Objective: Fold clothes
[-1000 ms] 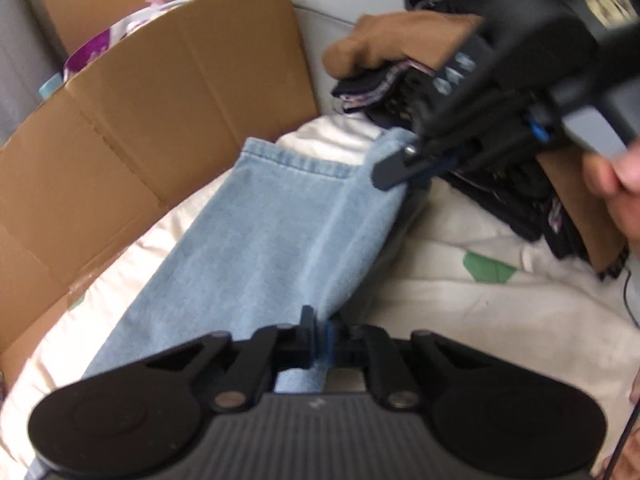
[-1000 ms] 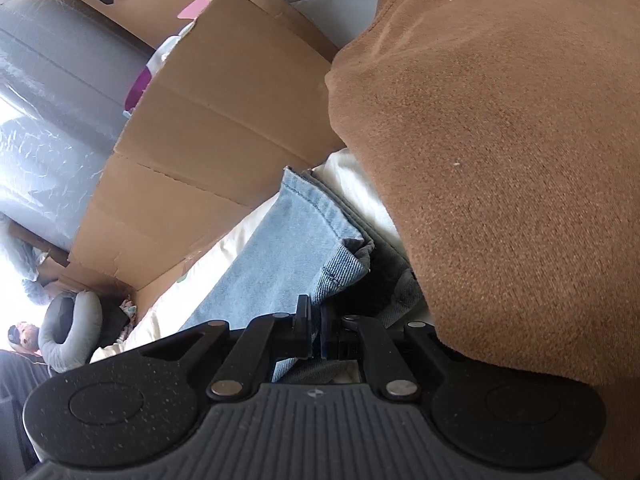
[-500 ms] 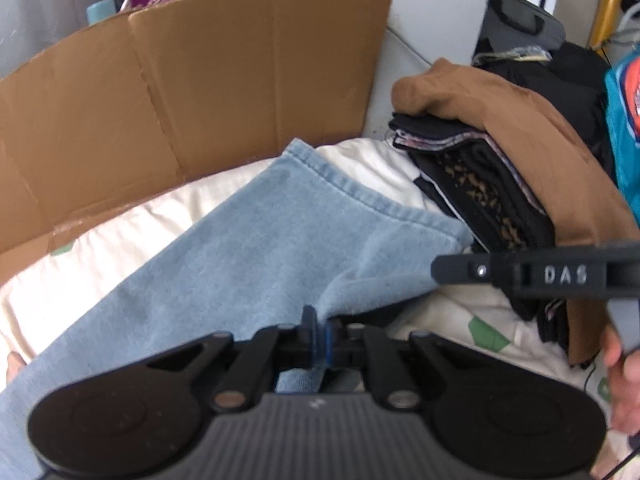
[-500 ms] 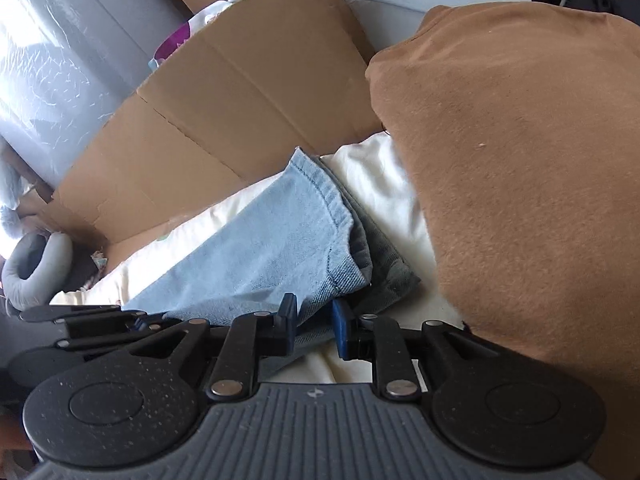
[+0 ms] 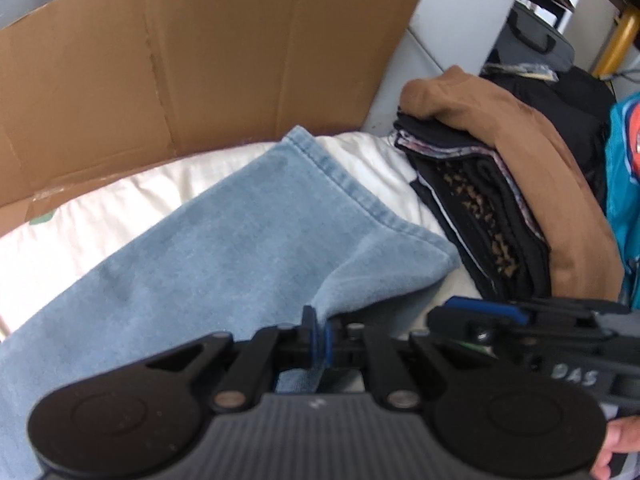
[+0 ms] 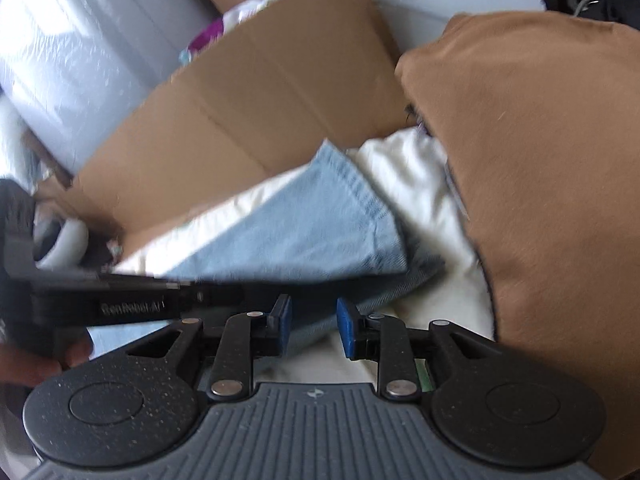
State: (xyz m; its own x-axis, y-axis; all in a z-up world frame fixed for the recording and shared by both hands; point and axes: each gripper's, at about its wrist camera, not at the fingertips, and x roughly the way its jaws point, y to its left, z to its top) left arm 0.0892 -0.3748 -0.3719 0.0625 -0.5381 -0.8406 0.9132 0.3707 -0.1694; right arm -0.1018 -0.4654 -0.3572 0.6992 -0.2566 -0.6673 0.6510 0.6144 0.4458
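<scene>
Left wrist, surface: I look down on a cream bedsheet (image 5: 352,160) with pale green patches, where light blue jeans (image 5: 224,248) lie spread, hem toward the far side.
Left wrist, room: A brown cardboard sheet (image 5: 180,60) stands along the back edge; to the right sits a folded clothes pile (image 5: 480,208) topped by a brown garment (image 5: 532,152). A dark bag (image 5: 536,40) rests beyond it.
Left wrist, claw: My left gripper (image 5: 318,346) has its blue pads pressed together, pinching the near edge of the jeans.
Left wrist, neighbour: The right gripper (image 5: 484,316) reaches in from the right, just beside mine, with a fingertip of the person's hand (image 5: 616,444) below it.

Right wrist, surface: The same jeans (image 6: 320,224) lie on the sheet (image 6: 412,176), hem pointing away, cardboard (image 6: 248,120) behind.
Right wrist, room: The brown garment (image 6: 552,160) fills the right side; a plastic-wrapped roll (image 6: 80,40) stands far left.
Right wrist, claw: My right gripper (image 6: 313,326) has just been opening; its jaws stand apart, denim showing in the gap, pads not pressing on it.
Right wrist, neighbour: The left gripper (image 6: 208,294) crosses in, blurred, from the left.
</scene>
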